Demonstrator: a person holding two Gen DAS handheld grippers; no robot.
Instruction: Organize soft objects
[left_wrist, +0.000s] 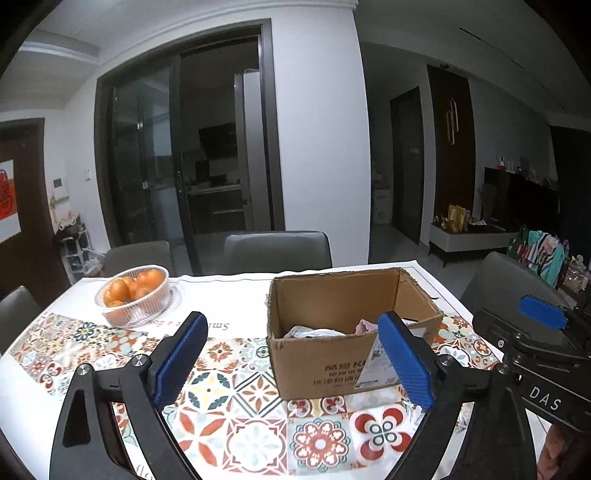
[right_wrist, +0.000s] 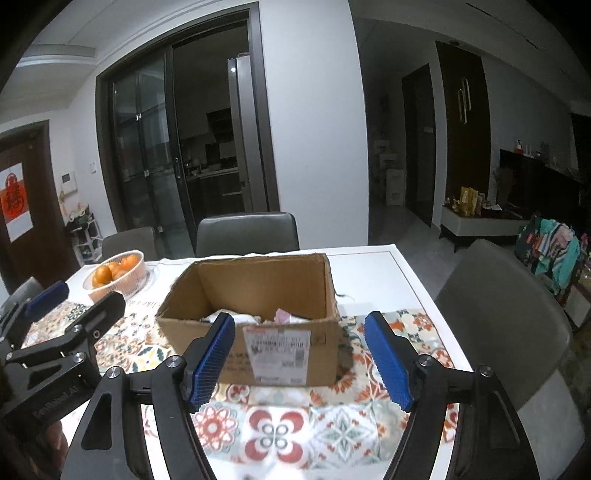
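We held both claws released and empty over the table (left_wrist: 255, 373). The left claw (left_wrist: 291, 363) had nothing between its blue pads, nor had the right claw (right_wrist: 306, 360). The cardboard box (right_wrist: 258, 291) stood at twelve o'clock from the right claw, with white and pink soft things (right_wrist: 258, 316) lying inside it. A basket of oranges (left_wrist: 135, 295) sat at ten o'clock. We judged a drop into the box done; next called for finding another soft piece, none showing outside the box.
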